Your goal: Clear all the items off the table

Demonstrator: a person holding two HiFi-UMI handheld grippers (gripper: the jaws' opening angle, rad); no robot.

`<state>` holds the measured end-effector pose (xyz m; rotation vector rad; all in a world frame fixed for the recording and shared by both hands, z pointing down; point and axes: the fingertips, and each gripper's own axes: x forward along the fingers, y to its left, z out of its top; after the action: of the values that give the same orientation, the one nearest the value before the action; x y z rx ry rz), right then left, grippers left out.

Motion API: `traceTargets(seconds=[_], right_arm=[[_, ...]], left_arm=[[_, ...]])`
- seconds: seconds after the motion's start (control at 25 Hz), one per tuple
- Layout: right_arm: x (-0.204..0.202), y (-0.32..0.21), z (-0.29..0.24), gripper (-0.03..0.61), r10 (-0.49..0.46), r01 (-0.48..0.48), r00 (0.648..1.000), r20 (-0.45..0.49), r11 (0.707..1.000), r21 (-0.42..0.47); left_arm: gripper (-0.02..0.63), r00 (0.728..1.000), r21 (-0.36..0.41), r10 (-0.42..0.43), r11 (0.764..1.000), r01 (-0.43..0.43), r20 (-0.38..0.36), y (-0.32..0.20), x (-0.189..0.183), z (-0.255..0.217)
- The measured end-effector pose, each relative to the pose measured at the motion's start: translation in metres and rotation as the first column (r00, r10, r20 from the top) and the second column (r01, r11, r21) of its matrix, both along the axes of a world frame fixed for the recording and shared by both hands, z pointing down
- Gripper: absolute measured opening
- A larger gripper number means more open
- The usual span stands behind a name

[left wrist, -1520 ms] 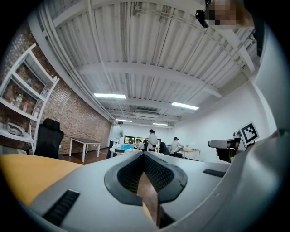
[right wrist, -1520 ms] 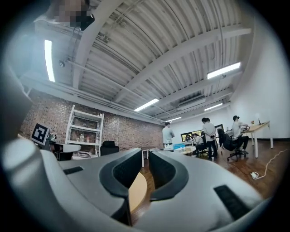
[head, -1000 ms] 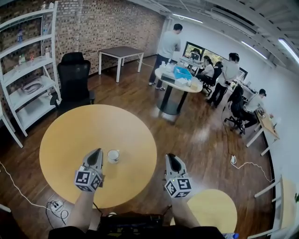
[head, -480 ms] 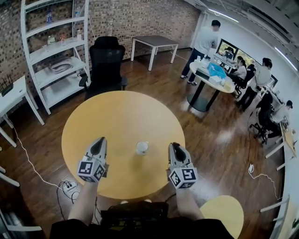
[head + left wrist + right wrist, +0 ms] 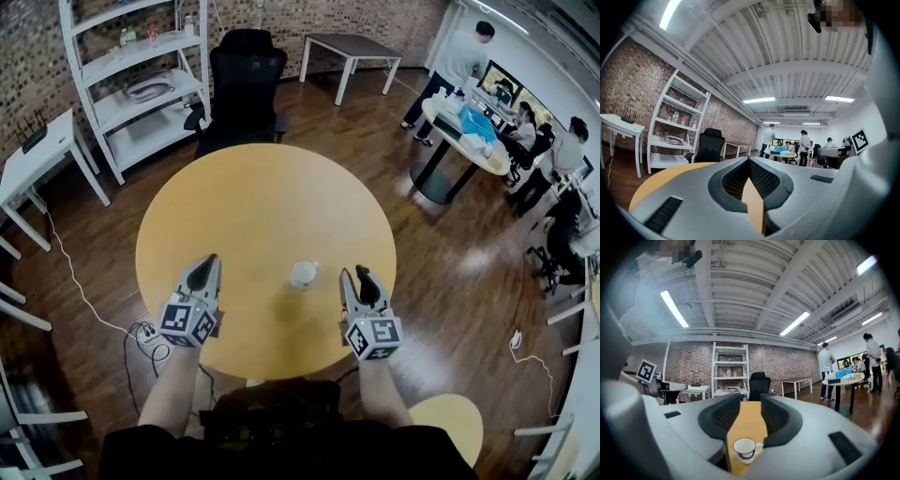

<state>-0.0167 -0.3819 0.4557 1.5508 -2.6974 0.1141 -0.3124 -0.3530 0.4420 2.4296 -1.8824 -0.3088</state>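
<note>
A small white cup (image 5: 302, 274) with a dark rim stands on the round wooden table (image 5: 253, 206), near its front edge. My right gripper (image 5: 355, 275) hovers just right of the cup. Its jaws are opening, and nothing is pressed between them. In the right gripper view the cup (image 5: 745, 449) shows low in the gap between the right gripper's (image 5: 751, 401) jaws, resting on the table and apart from the pads. My left gripper (image 5: 203, 264) is over the table left of the cup, shut and empty. In the left gripper view the left gripper's (image 5: 749, 159) tips meet.
A black office chair (image 5: 246, 75) stands at the table's far side, with white shelving (image 5: 141, 75) and a small white table (image 5: 37, 155) to the left. People stand by another round table (image 5: 469, 131) at the back right. A yellow stool (image 5: 445, 427) and floor cables (image 5: 145, 333) are close by.
The head view has swung, so the table and cup now sit nearer the middle. Both grippers have come over the table on either side of the cup. The right jaws have parted slightly.
</note>
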Motion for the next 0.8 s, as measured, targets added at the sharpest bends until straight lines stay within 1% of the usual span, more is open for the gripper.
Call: traceTargets(seconds=[0.04, 0.16, 0.2, 0.24, 0.28, 0.36, 0.56, 0.68, 0.8], right_arm=[[-0.006, -0.002, 0.007, 0.172, -0.019, 0.019, 1.0, -0.005, 1.0, -0.018], [-0.021, -0.004, 0.028, 0.173, -0.072, 0.07, 0.997, -0.041, 0.996, -0.046], [-0.025, -0.004, 0.036, 0.183, -0.09, 0.088, 0.995, -0.05, 0.995, -0.054], [-0.03, -0.005, 0.044, 0.244, -0.11, 0.106, 0.993, -0.052, 0.992, -0.068], [-0.035, -0.006, 0.052, 0.284, -0.127, 0.122, 0.991, -0.052, 0.989, -0.085], [-0.043, -0.009, 0.067, 0.393, -0.148, 0.141, 0.988, -0.053, 0.983, -0.12], [-0.054, -0.019, 0.108, 0.4, -0.147, 0.135, 0.988, -0.054, 0.974, -0.184], [-0.054, -0.027, 0.131, 0.4, -0.155, 0.139, 0.986, -0.065, 0.968, -0.207], [-0.053, -0.036, 0.151, 0.401, -0.172, 0.151, 0.982, -0.079, 0.963, -0.223]], left_arm=[[0.002, 1.0, -0.005, -0.003, 1.0, 0.003, -0.002, -0.001, -0.002, 0.002], [0.002, 1.0, -0.027, -0.004, 1.0, 0.004, -0.003, 0.0, -0.003, 0.013], [0.002, 1.0, -0.038, -0.001, 0.999, 0.001, -0.001, -0.001, -0.002, 0.017], [0.002, 1.0, -0.049, 0.002, 0.999, -0.002, 0.003, -0.002, -0.002, 0.022], [0.002, 1.0, -0.06, 0.006, 0.998, -0.005, 0.007, -0.004, -0.002, 0.027], [0.002, 1.0, -0.082, 0.013, 0.997, -0.011, 0.018, -0.01, -0.003, 0.037], [0.002, 0.998, -0.141, 0.039, 0.989, -0.033, 0.043, -0.024, -0.004, 0.067], [0.002, 0.996, -0.17, 0.064, 0.984, -0.052, 0.066, -0.032, 0.007, 0.084], [0.002, 0.995, -0.197, 0.07, 0.979, -0.056, 0.065, -0.039, 0.017, 0.098]])
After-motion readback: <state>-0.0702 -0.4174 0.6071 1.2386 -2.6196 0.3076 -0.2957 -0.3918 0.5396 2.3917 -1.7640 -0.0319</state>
